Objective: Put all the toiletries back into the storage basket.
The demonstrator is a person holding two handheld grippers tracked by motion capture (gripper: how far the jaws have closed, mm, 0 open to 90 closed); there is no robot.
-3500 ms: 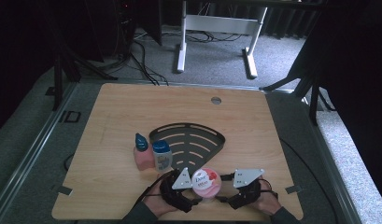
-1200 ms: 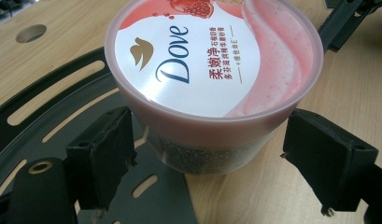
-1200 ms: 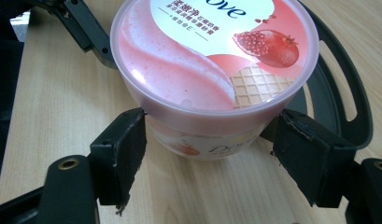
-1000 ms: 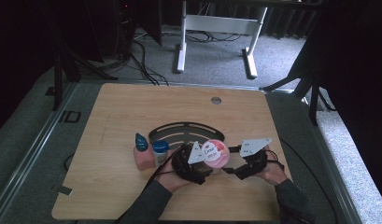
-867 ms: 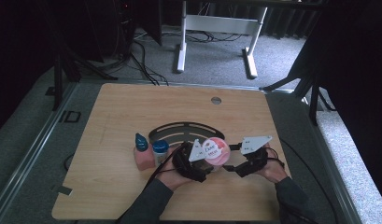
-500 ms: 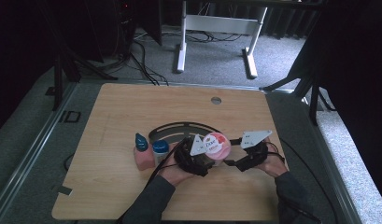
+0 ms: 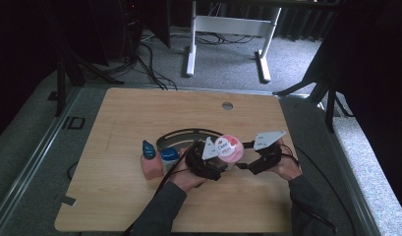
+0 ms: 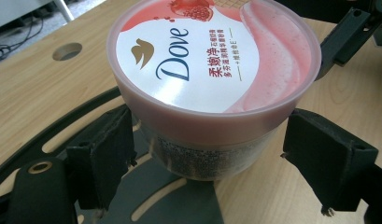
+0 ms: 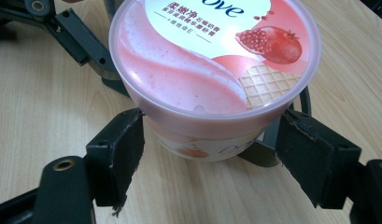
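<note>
A pink Dove tub (image 7: 229, 148) with a white and pink lid (image 8: 212, 60) hangs tilted just above the black curved rack (image 7: 181, 133). My left gripper (image 7: 222, 162) is shut on the tub, with its pads against both sides under the lid (image 8: 209, 158). From the right, my right gripper (image 7: 244, 157) reaches the same tub. Its pads press the tub's wall on both sides below the rim (image 9: 210, 149). The tub's lid (image 9: 212, 56) shows a pomegranate and a waffle. One arm of the left gripper (image 9: 72, 32) lies beyond the tub.
A peach bottle with a blue cap (image 7: 150, 160) and a small clear jar with a blue lid (image 7: 170, 156) stand left of the rack. The wooden table (image 7: 139, 108) has a round hole (image 7: 227, 105) at the back. Cables trail off its front edge.
The left gripper has carried the tub from the table's front up and back over the rack. The right gripper has come in from the right and now flanks the tub.
</note>
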